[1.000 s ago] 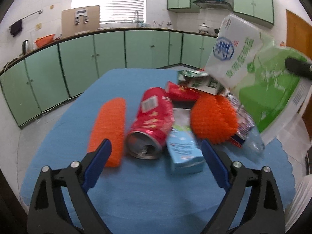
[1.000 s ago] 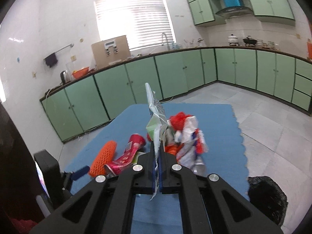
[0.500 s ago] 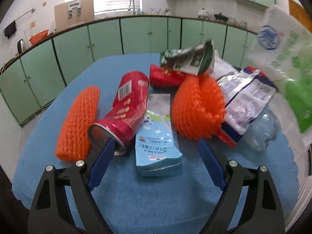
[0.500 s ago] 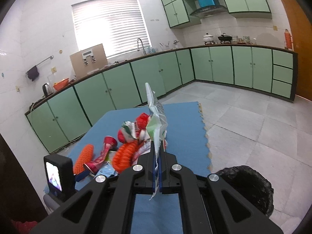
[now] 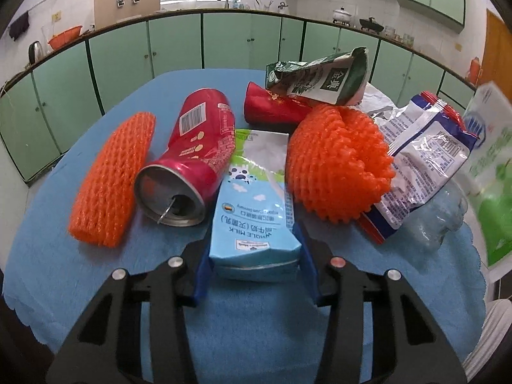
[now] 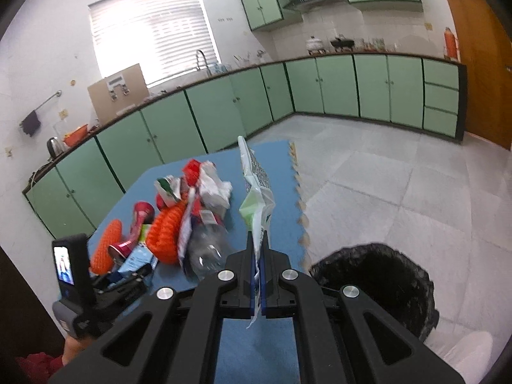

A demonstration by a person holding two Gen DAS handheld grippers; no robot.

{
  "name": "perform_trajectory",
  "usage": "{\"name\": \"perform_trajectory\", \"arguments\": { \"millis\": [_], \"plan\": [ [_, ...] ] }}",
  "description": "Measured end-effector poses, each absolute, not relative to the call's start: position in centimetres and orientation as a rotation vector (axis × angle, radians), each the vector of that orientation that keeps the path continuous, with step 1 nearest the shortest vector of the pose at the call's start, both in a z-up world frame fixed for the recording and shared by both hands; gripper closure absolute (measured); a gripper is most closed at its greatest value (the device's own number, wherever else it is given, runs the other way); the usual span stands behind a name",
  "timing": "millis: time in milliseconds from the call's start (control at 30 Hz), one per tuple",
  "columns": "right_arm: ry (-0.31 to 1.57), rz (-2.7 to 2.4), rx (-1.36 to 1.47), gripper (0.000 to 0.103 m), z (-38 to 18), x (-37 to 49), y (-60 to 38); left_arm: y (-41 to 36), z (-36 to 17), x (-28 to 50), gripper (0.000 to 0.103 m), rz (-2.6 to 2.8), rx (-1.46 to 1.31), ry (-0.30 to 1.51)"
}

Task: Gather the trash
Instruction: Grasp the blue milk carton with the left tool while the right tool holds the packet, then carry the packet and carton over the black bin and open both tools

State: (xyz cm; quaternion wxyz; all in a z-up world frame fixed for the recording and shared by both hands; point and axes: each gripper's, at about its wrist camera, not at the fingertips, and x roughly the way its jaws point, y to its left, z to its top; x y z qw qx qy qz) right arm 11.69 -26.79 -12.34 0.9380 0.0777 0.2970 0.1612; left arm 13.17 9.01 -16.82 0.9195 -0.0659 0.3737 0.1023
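Left wrist view: the left gripper (image 5: 254,260) has its jaws closing on either side of a light blue whole-milk carton (image 5: 256,198) lying on the blue surface (image 5: 249,329). Right wrist view — the right gripper (image 6: 257,283) has its jaws clamped on a flat green-and-white plastic wrapper (image 6: 256,198); a black-lined trash bin (image 6: 380,291) stands just to their right.

Green cabinets (image 6: 336,86) are lined along the walls under a long counter, where a kettle (image 6: 52,143), an orange basin (image 6: 75,134) and a cardboard box (image 6: 118,91) are set below a blinded window (image 6: 153,32).
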Motion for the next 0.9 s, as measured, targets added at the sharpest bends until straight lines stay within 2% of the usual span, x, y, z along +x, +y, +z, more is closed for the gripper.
{"name": "perform_trajectory", "arguments": {
  "millis": [467,900],
  "plan": [
    [0.642,0.327,0.175,0.101,-13.3,11.9,-27.4,7.3,-10.8,10.5,0.059,0.235,-0.105,0.645],
    [0.575,0.307,0.189,0.101,-11.1,10.3,-28.5,4.7,-4.1,7.3,0.059,0.207,-0.087,0.449]
  ]
}}
